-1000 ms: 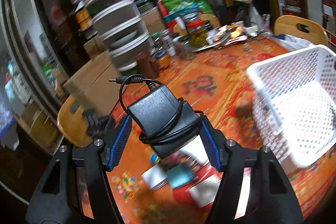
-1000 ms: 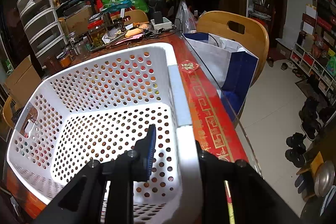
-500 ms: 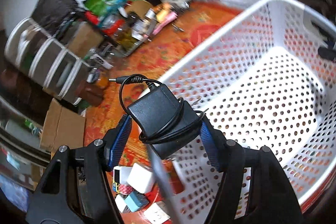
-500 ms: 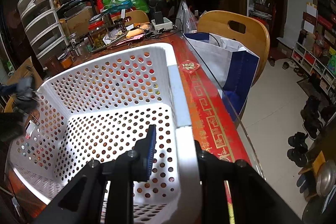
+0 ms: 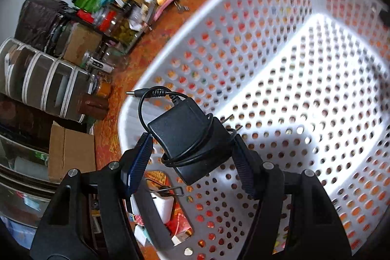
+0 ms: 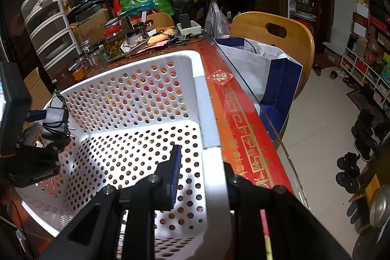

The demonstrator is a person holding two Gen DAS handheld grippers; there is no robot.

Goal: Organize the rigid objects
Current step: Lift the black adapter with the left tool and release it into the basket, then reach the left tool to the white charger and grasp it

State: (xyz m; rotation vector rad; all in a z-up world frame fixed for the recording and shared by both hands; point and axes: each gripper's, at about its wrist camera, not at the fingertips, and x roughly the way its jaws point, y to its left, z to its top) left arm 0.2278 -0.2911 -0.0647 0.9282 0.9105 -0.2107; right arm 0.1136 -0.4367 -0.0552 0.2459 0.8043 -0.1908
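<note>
A black power adapter (image 5: 185,135) with its cord wrapped around it sits between the blue pads of my left gripper (image 5: 192,140), which is shut on it. It hangs just inside the left rim of the white perforated basket (image 5: 292,79), above the bare basket floor. In the right wrist view the adapter (image 6: 54,120) shows at the basket's (image 6: 136,94) far left corner. My right gripper (image 6: 203,162) is shut on the basket's right rim, one finger inside the wall and one outside.
Small white and coloured items (image 5: 165,206) lie on the red tablecloth outside the basket's left wall. Jars (image 6: 114,40) and a drawer tower (image 6: 48,28) crowd the table's far end. A wooden chair (image 6: 275,40) with a white and blue bag (image 6: 268,70) stands past the table's right edge.
My left gripper has swung right and down with the adapter, rolling as it went, from over the tablecloth to over the basket. It has come into the right wrist view. The right gripper has stayed put.
</note>
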